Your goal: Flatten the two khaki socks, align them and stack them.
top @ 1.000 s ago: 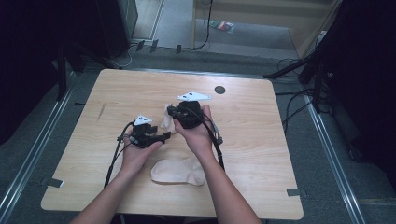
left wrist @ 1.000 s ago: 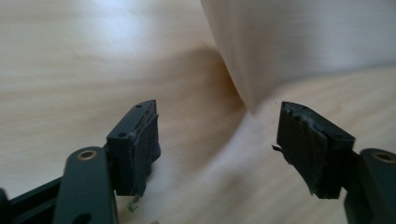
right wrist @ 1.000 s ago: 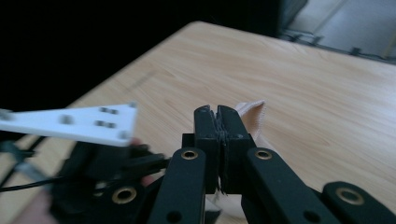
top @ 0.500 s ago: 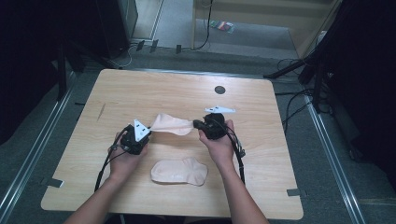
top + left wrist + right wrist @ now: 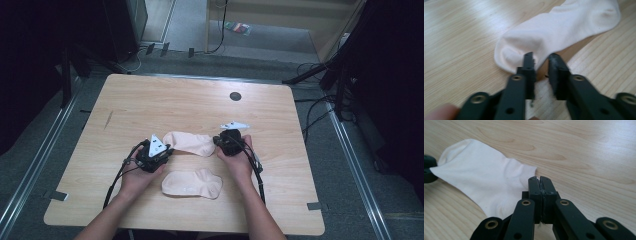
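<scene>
A pale sock [image 5: 190, 142] stretches sideways between my two grippers on the wooden table [image 5: 150, 100]. My right gripper [image 5: 216, 141] is shut on its cuff edge, as the right gripper view shows [image 5: 539, 179] with the sock [image 5: 484, 182] trailing left. My left gripper [image 5: 169, 150] is at the toe end. In the left gripper view its jaws [image 5: 541, 58] stand slightly apart, with the toe edge of the sock [image 5: 564, 27] lying between their tips. A second pale sock [image 5: 192, 183] lies flat nearer the person, between the forearms.
A small dark round hole [image 5: 235, 96] sits in the far part of the table. Cables trail from both grippers toward the front edge. Dark equipment and floor cables surround the table.
The grippers were close together holding the bunched sock; the right one swung out to the right and the sock is now spread out low between them.
</scene>
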Demonstrator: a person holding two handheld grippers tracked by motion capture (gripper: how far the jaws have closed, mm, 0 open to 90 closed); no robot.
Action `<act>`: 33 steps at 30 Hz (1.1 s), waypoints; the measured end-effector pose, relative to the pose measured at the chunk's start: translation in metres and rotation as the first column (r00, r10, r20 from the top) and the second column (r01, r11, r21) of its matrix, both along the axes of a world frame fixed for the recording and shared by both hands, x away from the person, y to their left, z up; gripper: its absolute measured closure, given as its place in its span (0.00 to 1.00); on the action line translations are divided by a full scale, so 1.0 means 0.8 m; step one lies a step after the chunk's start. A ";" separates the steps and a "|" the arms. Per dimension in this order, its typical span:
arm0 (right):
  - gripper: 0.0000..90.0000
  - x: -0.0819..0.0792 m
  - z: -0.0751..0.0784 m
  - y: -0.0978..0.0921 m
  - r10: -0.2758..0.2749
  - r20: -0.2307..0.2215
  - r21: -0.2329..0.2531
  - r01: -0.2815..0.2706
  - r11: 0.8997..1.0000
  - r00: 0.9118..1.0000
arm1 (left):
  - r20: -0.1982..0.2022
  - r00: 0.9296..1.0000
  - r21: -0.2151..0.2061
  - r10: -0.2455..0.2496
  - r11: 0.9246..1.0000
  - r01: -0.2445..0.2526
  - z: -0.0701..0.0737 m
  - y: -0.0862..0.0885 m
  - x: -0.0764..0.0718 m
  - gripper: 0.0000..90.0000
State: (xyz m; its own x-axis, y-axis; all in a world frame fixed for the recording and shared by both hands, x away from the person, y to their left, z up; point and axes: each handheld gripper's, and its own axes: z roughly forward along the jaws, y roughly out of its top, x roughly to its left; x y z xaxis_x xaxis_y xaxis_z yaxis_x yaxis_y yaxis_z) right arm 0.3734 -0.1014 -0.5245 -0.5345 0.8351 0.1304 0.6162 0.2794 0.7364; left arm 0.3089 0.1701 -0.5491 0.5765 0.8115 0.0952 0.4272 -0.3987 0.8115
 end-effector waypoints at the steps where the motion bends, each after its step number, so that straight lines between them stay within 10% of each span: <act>1: 0.98 0.000 -0.001 0.000 0.002 0.005 -0.003 -0.002 1.000 1.000 | -0.012 1.000 -0.030 -0.001 1.000 0.001 0.000 0.004 0.001 0.73; 4: 0.73 0.002 -0.001 -0.003 -0.020 0.044 -0.018 0.021 1.000 0.999 | -0.012 1.000 -0.109 0.004 0.994 -0.005 0.002 0.020 0.002 0.59; 11: 0.65 0.002 0.005 -0.021 -0.075 0.083 0.030 0.072 0.997 0.994 | -0.037 0.995 -0.249 0.091 0.964 -0.097 0.013 0.050 0.016 0.52; 25: 0.63 0.001 0.001 -0.018 -0.062 0.037 0.113 0.058 0.992 0.997 | -0.195 0.959 -0.336 0.207 0.904 -0.264 0.004 0.055 0.057 0.65; 30: 0.63 0.000 -0.006 -0.008 -0.048 0.015 0.101 0.047 0.994 0.999 | -0.209 0.960 -0.373 0.189 0.892 -0.256 0.003 0.055 0.058 0.69; 33: 0.63 0.000 -0.008 -0.006 -0.063 0.010 0.099 0.062 0.993 0.998 | -0.222 0.957 -0.356 0.186 0.898 -0.257 0.004 0.051 0.060 0.70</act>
